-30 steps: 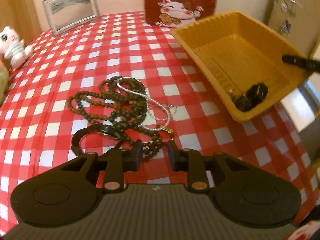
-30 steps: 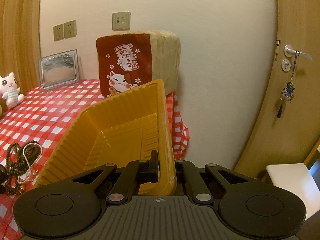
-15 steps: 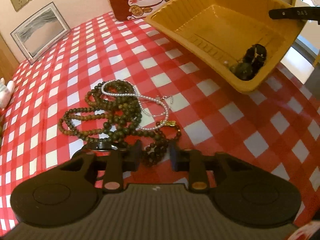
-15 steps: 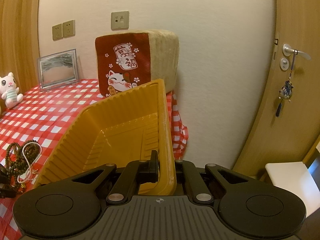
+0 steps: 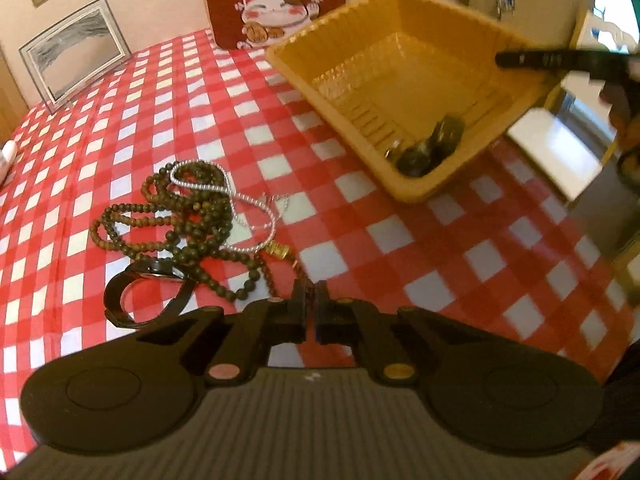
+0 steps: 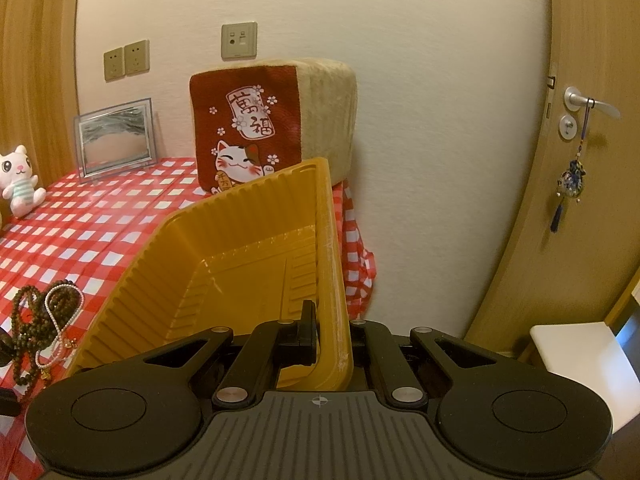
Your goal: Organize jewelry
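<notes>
The left gripper (image 5: 311, 294) hangs low over the checked tablecloth (image 5: 440, 248), jaws clenched on the end of the dark bead necklace (image 5: 180, 216); the right gripper (image 6: 332, 322) clamps the tilted yellow tray (image 6: 240, 248) by its rim.

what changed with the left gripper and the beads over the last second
The left gripper closed: its jaws stood apart around the end of the dark bead necklace and are now pinched shut on that strand. The pile barely shifted. The right gripper stayed clamped on the tilted yellow tray rim, and the dark pieces remain in its low corner.
</notes>
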